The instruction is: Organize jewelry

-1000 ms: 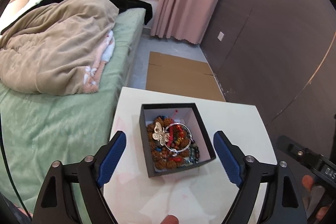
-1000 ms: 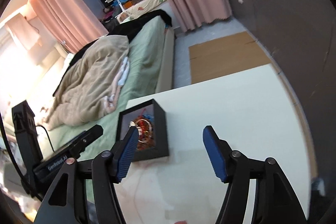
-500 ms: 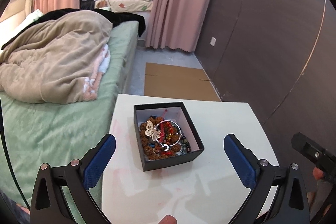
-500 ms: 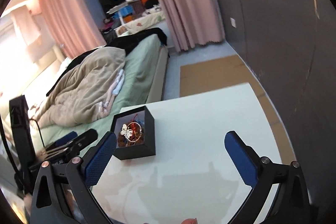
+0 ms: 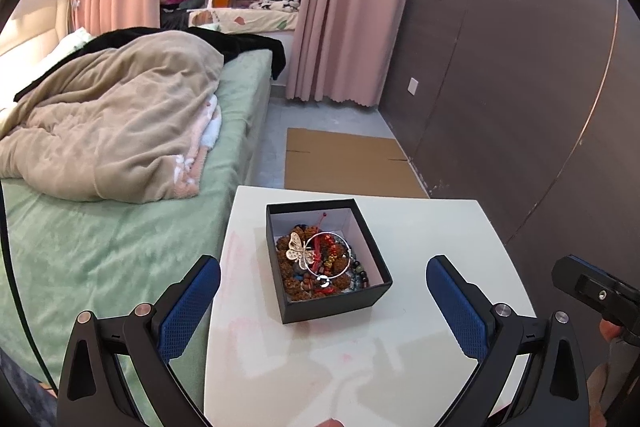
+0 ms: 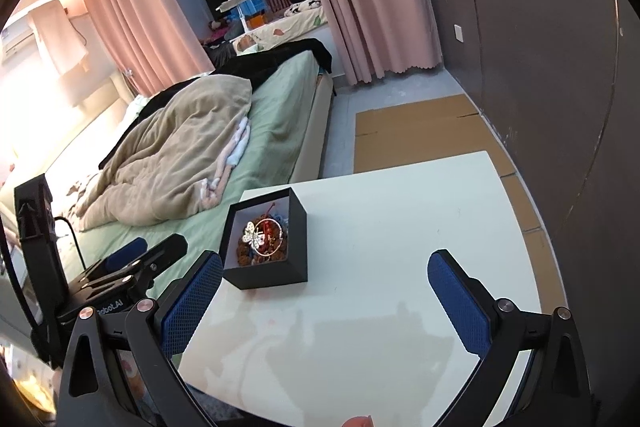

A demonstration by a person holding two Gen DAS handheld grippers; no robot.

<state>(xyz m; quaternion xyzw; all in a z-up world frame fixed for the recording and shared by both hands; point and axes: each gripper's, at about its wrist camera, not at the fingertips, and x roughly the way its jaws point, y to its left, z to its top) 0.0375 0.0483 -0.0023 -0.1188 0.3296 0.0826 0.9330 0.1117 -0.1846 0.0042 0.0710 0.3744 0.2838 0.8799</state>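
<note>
Jewelry all sits in the square black cardboard box (image 5: 328, 259) on the white tabletop (image 5: 440, 227), near its bed-side edge: brown bead strands, a silver bangle (image 5: 332, 255) and a pale butterfly charm (image 5: 296, 247) piled on top. Left gripper (image 5: 323, 311) hangs just short of the box, jaws just opened to full width, nothing between the pads. Right gripper (image 6: 325, 303) likewise: just opened wide, empty, box ahead and to its left. Risks from here, as I judge it: pile is tangled, so lifting the bangle could drag the beads or red cord out with it. Box looks light; a pad catching its wall could tip it or push it off toward the green bed (image 5: 100, 247).
</note>
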